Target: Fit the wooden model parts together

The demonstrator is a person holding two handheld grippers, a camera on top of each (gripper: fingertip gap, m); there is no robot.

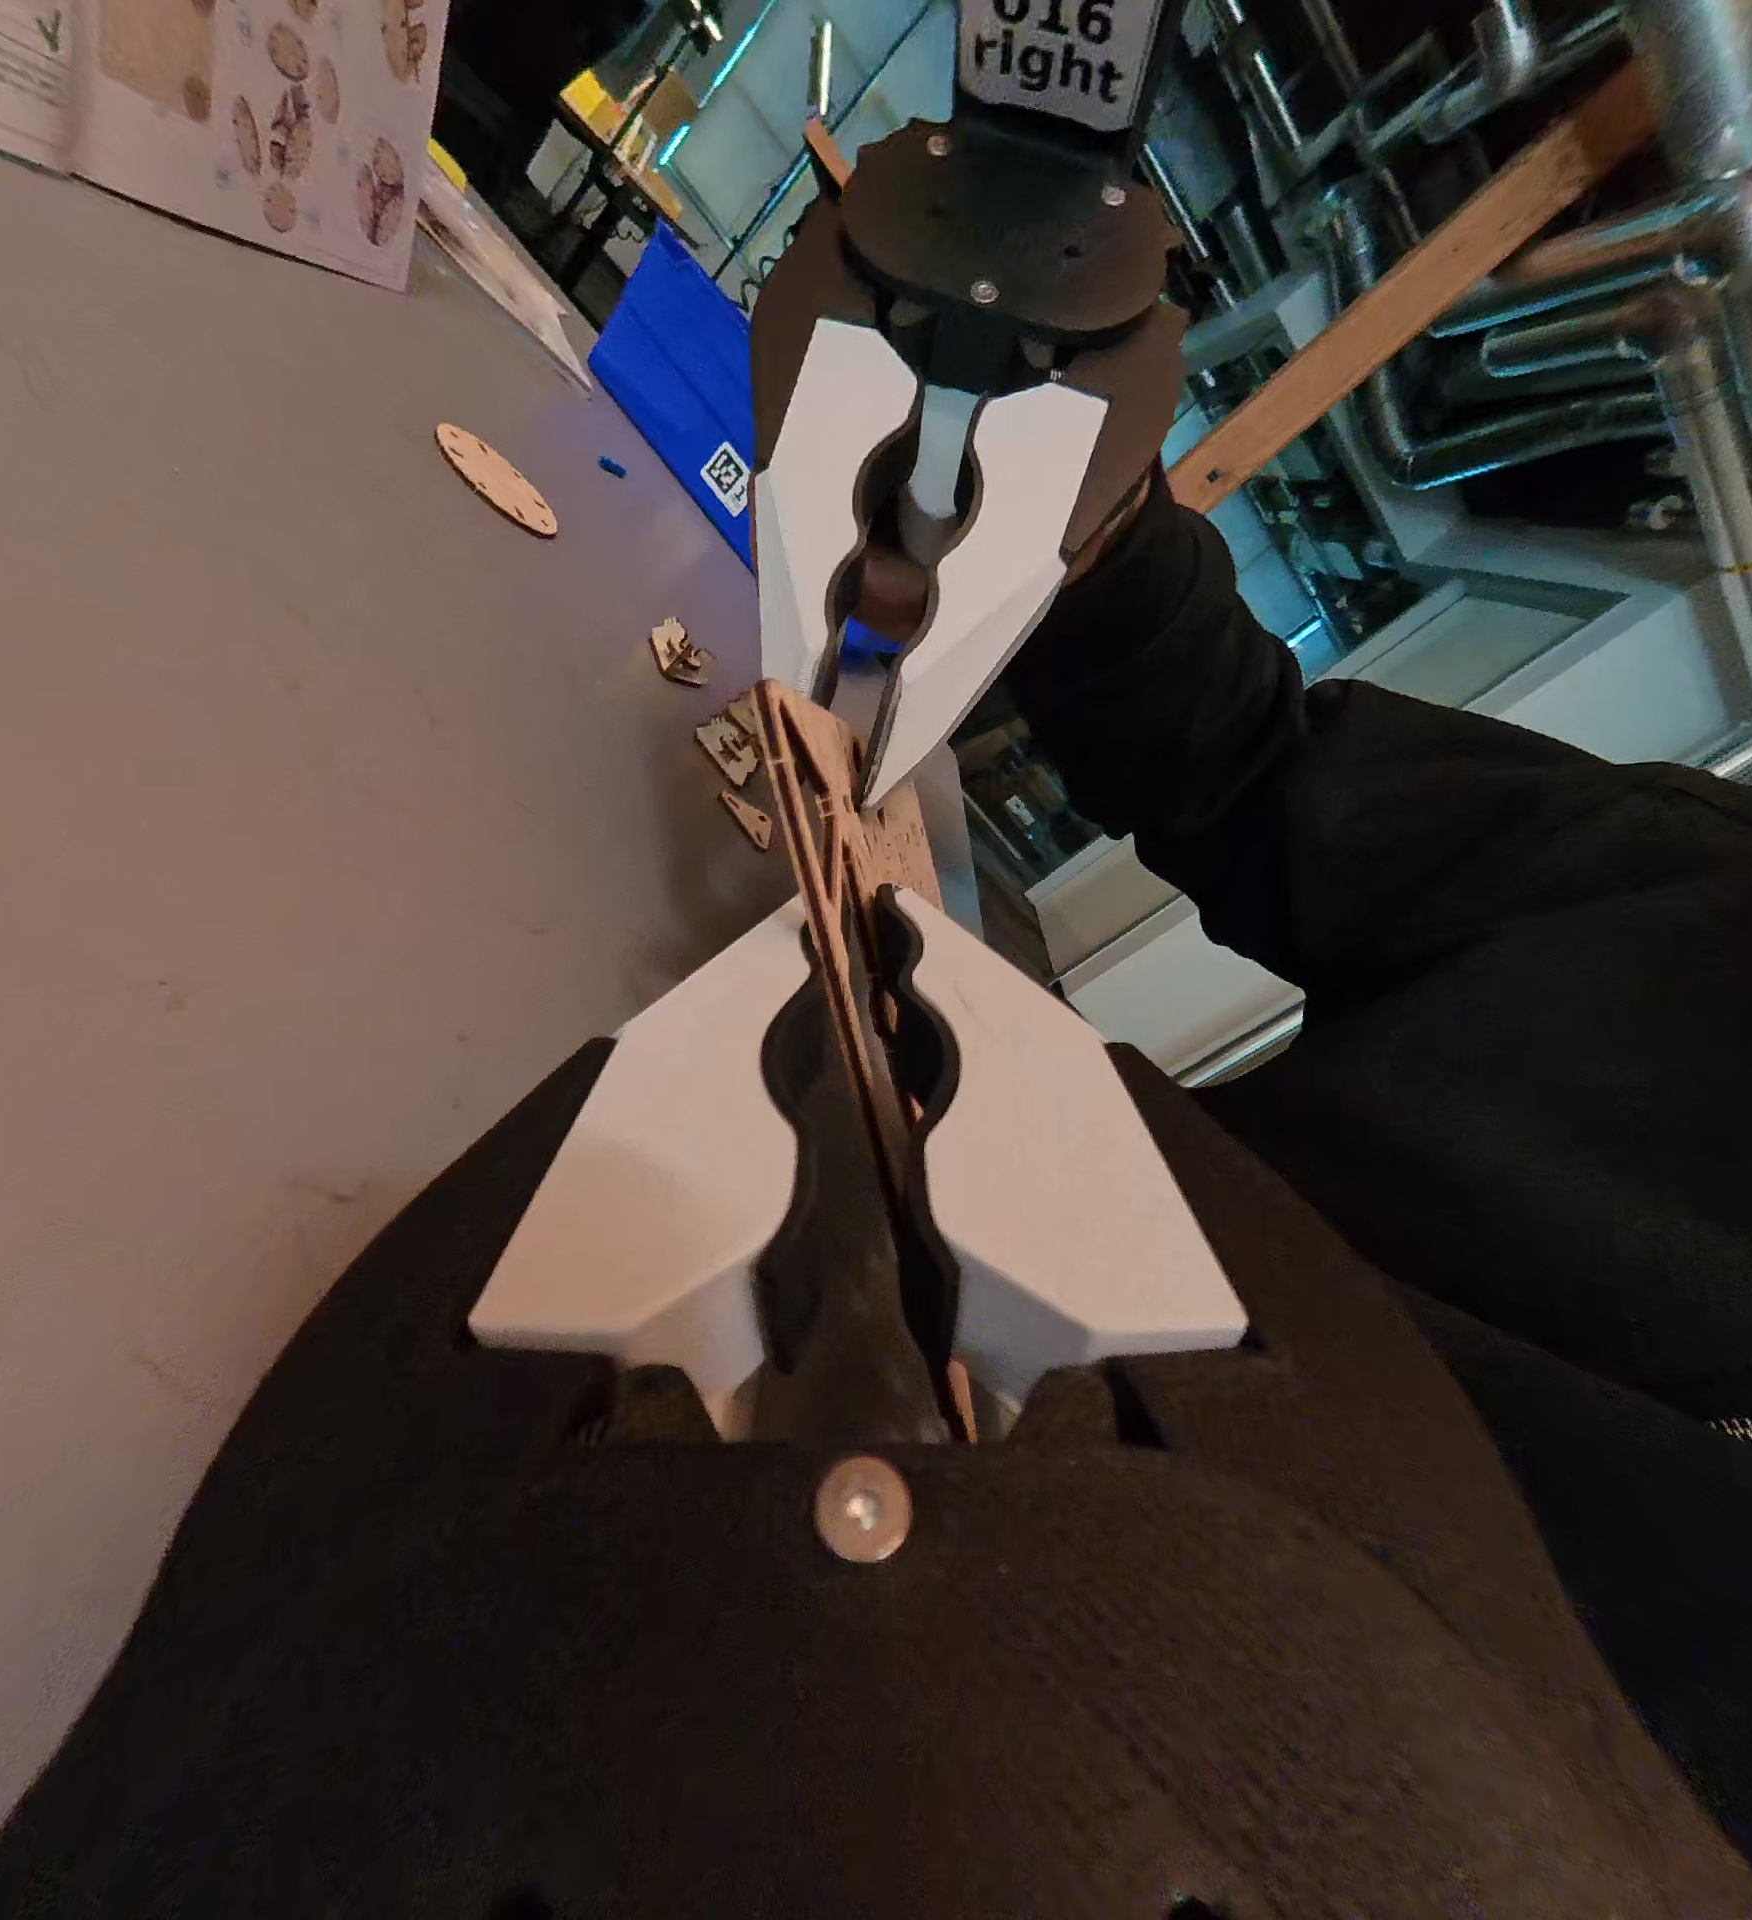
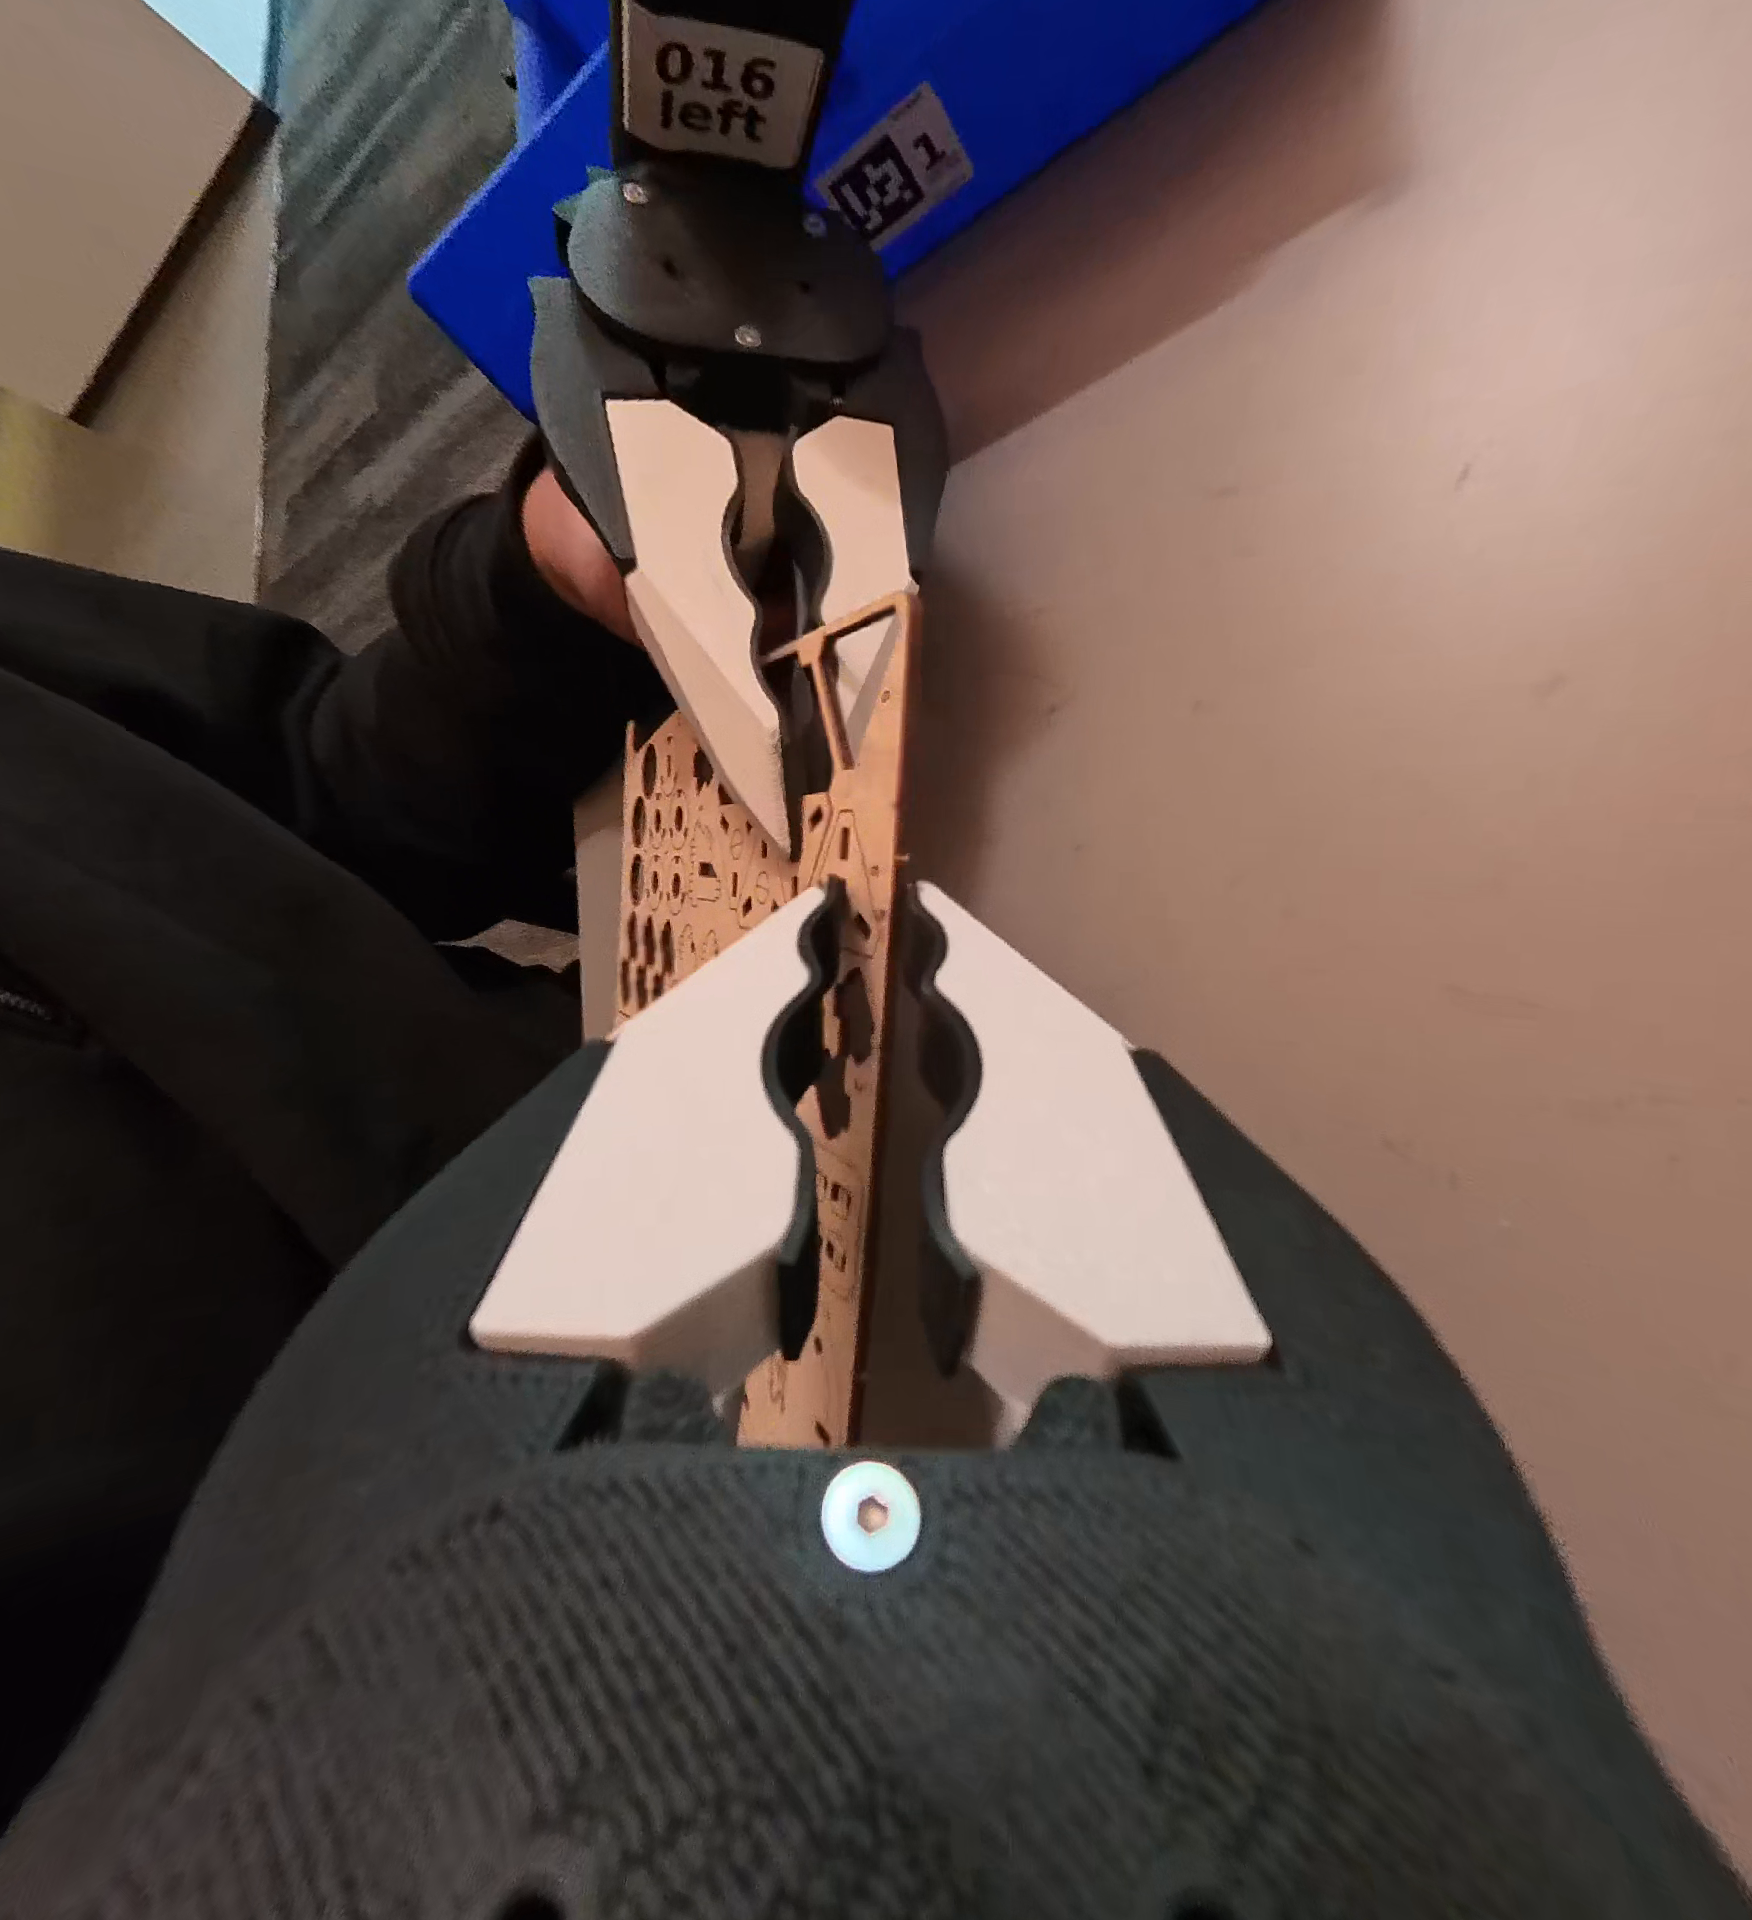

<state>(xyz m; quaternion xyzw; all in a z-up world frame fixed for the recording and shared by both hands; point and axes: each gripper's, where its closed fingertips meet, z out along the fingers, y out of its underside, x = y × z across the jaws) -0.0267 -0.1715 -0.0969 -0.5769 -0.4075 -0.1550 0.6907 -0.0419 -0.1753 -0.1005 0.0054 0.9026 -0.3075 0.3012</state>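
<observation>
Thin laser-cut plywood sheet [image 2: 877, 831], pale tan w/ punched-out shapes, stands on edge above the grey desk [image 1: 176, 831]; both tools grip it, one from each end. Left hand-held gripper [image 1: 856, 914] is clenched on the sheet, pads pressing both faces; sheet runs straight fwd from it along the finger line. Right hand-held gripper [image 2: 872, 894] faces it head-on and is likewise closed on the same sheet, which fills the slot between its fingers [image 2: 726, 1039]. So the sheet's long axis lies gripper-to-gripper, tips of the two nearly meeting mid-sheet; neither is nearer, each has its own end. Loose wooden bits [image 1: 732, 738] and a wooden disc [image 1: 495, 480] lie on the desk to the left tool's left; blue box [image 2: 1059, 94] beyond; printed instruction sheet [image 1: 259, 135] at far corner.
</observation>
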